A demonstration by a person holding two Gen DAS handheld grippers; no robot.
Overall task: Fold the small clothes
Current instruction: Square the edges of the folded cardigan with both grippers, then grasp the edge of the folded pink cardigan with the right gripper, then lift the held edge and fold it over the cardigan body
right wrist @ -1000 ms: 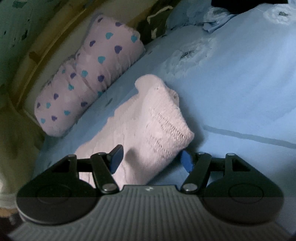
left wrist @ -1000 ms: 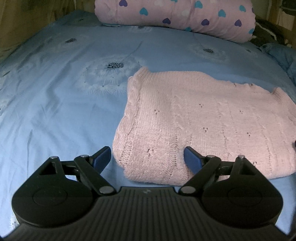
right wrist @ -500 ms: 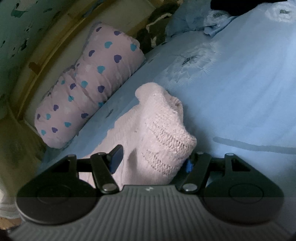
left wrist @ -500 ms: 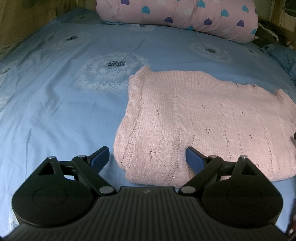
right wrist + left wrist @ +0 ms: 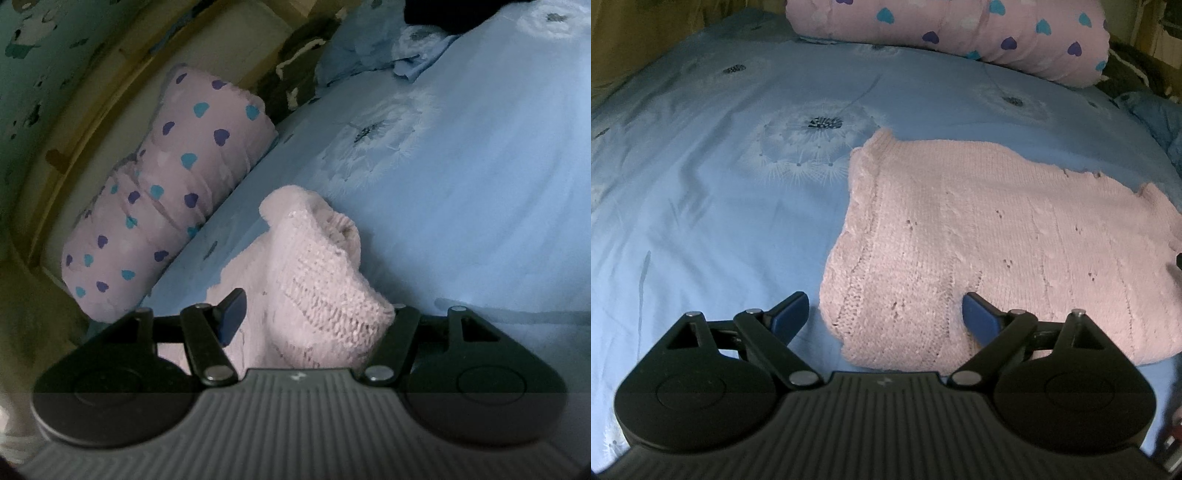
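Observation:
A pink knitted sweater [image 5: 979, 240] lies flat on the blue bed sheet [image 5: 701, 206]. My left gripper [image 5: 884, 317] is open, its jaws wide apart around the sweater's near left corner, low over the sheet. In the right wrist view, my right gripper [image 5: 314, 317] is open around a raised ribbed fold of the same sweater [image 5: 317, 280]. The left finger [image 5: 231, 314] shows; the right fingertip is hidden behind the fabric.
A pink pillow with blue and purple hearts [image 5: 960, 33] lies along the far edge of the bed; it also shows in the right wrist view [image 5: 166, 206]. Crumpled blue bedding [image 5: 388, 51] and dark cloth lie at the far right. A wooden bed frame [image 5: 92, 110] borders the pillow.
My right gripper has moved forward onto the sweater's raised fold, which now fills more of the gap and hides the right fingertip. My left gripper has barely moved.

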